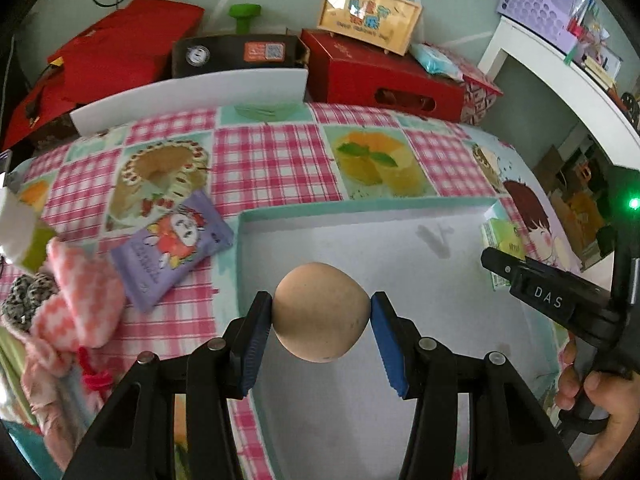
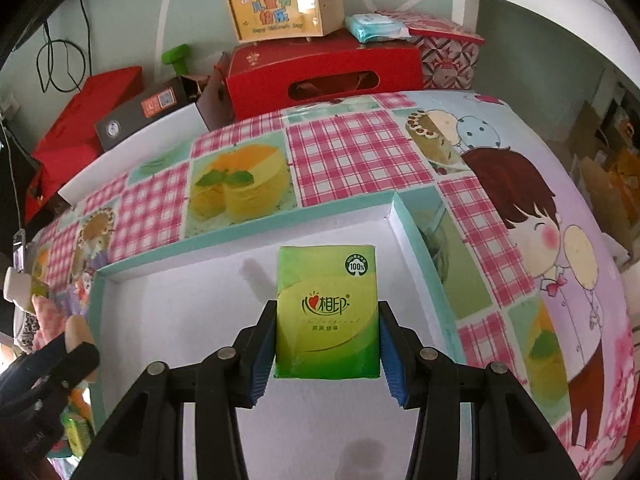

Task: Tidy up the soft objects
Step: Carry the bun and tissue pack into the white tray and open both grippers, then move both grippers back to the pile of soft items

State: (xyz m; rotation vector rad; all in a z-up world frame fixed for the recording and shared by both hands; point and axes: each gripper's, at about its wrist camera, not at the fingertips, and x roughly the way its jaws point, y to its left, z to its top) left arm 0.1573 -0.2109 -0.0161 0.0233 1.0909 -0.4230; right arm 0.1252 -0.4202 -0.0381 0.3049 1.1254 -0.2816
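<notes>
Left tool [image 1: 322, 314] has its blue pads squeezed on a tan egg-shaped squishy [image 1: 321, 312], held right over the white tray [image 1: 400, 248] with the teal rim. Right tool [image 2: 327, 340] is clamped on a green tissue pack [image 2: 327, 312], also hanging over that same tray [image 2: 192, 300]. Off to the left tool's left, on the desk [image 1: 260, 152], there's a purple pouch [image 1: 172, 252] and a pink checked soft thing [image 1: 84, 300]. Past the desk's far edge sits a red box [image 1: 384, 76] with a wooden case [image 1: 370, 16] on top.
</notes>
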